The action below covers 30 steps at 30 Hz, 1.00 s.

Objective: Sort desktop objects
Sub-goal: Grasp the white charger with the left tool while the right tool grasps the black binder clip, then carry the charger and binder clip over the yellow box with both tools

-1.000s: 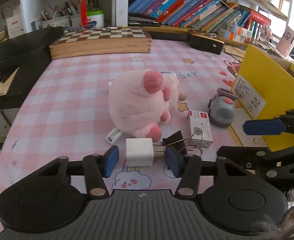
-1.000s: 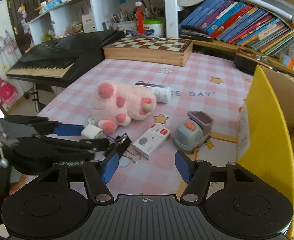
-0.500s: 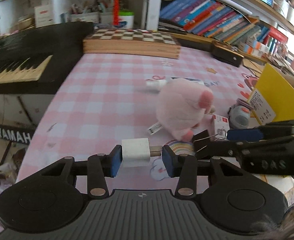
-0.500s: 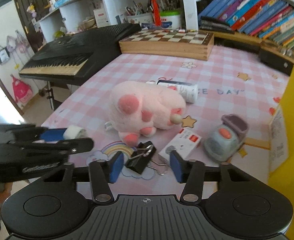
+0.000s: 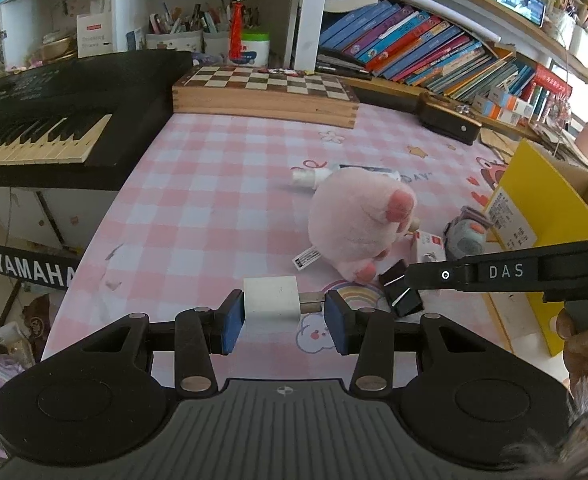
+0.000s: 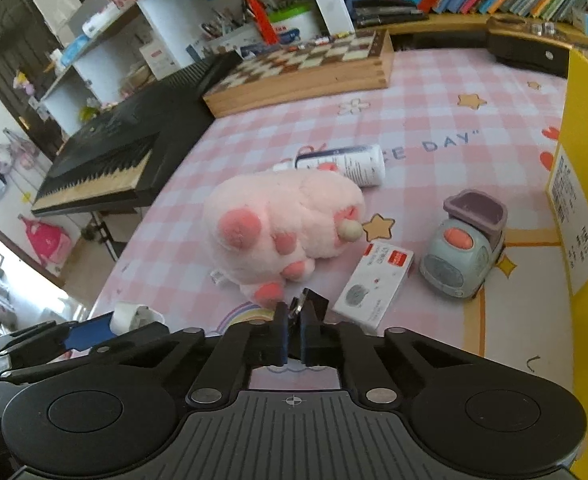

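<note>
Nearest us, our left gripper (image 5: 280, 316) has its fingers (image 5: 232, 318) pinching a white plug (image 5: 270, 299), held clear above the pink checked table (image 5: 198, 216); one pad presses the plug's body, the other its metal prongs. At 3 o'clock of it, our right gripper (image 6: 292, 334) has its fingers (image 6: 280, 332) pressed together on a black clip (image 5: 400, 294), which shows just beyond the tips, near the table's front edge. Just past the clip, at 12 o'clock in the right view, lies a pink plush toy (image 6: 282, 226). At 2 o'clock from the clip sits a small white box (image 6: 374, 282), beside the toy, and at 3 o'clock of that a grey toy truck (image 6: 464, 256). A yellow box (image 6: 586, 176) stands at the far right edge. Behind the plush toy lies a white tube (image 6: 346, 164) on its side. Farther off, at 11 o'clock, a chessboard (image 6: 306, 68) rests at the back of the table, with a keyboard (image 6: 110, 160) at 10 o'clock
</note>
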Available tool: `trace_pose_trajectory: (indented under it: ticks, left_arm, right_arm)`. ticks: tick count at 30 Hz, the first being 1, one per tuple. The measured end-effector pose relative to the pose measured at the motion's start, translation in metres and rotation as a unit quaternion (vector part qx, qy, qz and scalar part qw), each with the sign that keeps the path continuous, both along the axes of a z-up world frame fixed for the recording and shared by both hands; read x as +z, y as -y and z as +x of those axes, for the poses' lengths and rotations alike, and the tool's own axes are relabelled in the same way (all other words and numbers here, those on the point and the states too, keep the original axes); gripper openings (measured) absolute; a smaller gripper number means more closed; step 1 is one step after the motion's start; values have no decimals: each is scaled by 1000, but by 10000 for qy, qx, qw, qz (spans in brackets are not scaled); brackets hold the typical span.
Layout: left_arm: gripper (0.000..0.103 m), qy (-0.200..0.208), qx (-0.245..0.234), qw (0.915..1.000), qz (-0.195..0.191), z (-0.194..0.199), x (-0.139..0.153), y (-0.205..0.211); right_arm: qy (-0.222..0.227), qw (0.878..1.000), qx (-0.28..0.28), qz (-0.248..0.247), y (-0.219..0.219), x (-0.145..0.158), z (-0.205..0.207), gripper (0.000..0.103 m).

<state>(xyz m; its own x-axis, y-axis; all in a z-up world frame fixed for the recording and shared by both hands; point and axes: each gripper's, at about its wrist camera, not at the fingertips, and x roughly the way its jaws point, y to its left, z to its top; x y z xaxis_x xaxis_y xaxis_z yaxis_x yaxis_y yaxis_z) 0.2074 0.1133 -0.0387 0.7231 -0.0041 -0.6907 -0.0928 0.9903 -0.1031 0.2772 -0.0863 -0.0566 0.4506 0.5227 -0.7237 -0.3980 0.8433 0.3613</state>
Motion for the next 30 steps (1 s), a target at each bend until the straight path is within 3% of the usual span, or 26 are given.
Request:
trace_pose_trajectory:
  ticks: [15,30]
  left_arm:
    - [41,397,-90,9986,-325,-30,18,0]
    - [41,708,-511,9948,-522,-80,36,8]
  right_arm:
    - [543,9985,-13,-44,11,33,-34,2]
    - [1038,9942,-207,-212,27,55,-102,2]
